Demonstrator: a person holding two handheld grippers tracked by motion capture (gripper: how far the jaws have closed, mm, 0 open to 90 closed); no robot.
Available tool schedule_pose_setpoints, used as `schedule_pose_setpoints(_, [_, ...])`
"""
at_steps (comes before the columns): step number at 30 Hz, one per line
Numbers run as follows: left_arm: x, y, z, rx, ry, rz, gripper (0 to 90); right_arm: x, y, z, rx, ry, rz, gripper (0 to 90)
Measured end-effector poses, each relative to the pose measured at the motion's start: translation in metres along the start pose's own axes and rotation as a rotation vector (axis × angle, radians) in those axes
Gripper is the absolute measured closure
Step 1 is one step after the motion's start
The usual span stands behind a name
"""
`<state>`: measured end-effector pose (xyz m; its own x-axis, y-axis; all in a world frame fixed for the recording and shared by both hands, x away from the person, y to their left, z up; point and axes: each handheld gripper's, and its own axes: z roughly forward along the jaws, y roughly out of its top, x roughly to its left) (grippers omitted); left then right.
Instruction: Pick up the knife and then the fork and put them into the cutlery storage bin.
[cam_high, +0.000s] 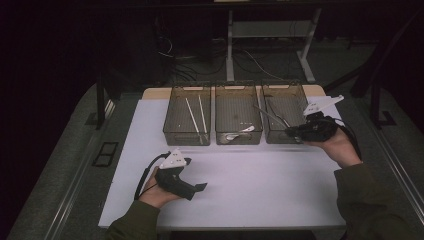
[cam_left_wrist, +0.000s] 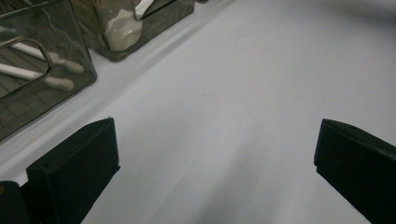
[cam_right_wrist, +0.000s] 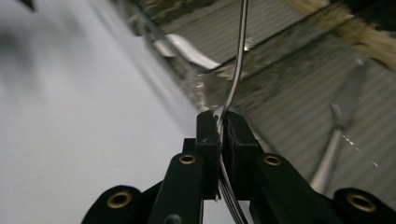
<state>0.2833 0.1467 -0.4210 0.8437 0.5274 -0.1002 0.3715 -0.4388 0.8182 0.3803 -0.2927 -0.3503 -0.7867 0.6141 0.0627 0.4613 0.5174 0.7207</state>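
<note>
Your right claw (cam_right_wrist: 219, 133) is clamped on a metal fork (cam_right_wrist: 238, 65), holding it at the right-hand bin (cam_high: 284, 112); your left claw (cam_left_wrist: 215, 163) hangs wide apart over the bare white surface (cam_high: 250, 185), well apart from the fork

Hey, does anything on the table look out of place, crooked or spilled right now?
Nothing spilled or damaged. The three clear smoky plastic bins stand in a straight row on the white table. One thing stands askew: a thin silver metal utensil, clamped in the right tongs, slants over the right bin's front edge. The left tongs are open above bare table.
</note>
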Motion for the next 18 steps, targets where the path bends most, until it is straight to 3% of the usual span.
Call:
schedule_pose_setpoints(5, [-0.003,-0.004,-0.002,-0.016,-0.004,-0.002,0.0,-0.026,0.004,-0.003,0.004,-0.078,0.077,85.2])
schedule_pose_setpoints(8, [-0.002,-0.005,-0.003,-0.027,-0.011,-0.002,0.0,-0.041,0.004,0.001,0.02,-0.101,0.128,85.2])
schedule_pose_setpoints(16, [0.0,-0.006,-0.002,-0.025,-0.025,-0.004,0.0,-0.068,0.0,0.034,0.104,-0.149,0.255,84.9])
schedule_pose_setpoints(18, [0.0,-0.006,-0.002,-0.023,-0.031,-0.003,0.0,-0.071,-0.001,0.041,0.124,-0.166,0.259,84.4])
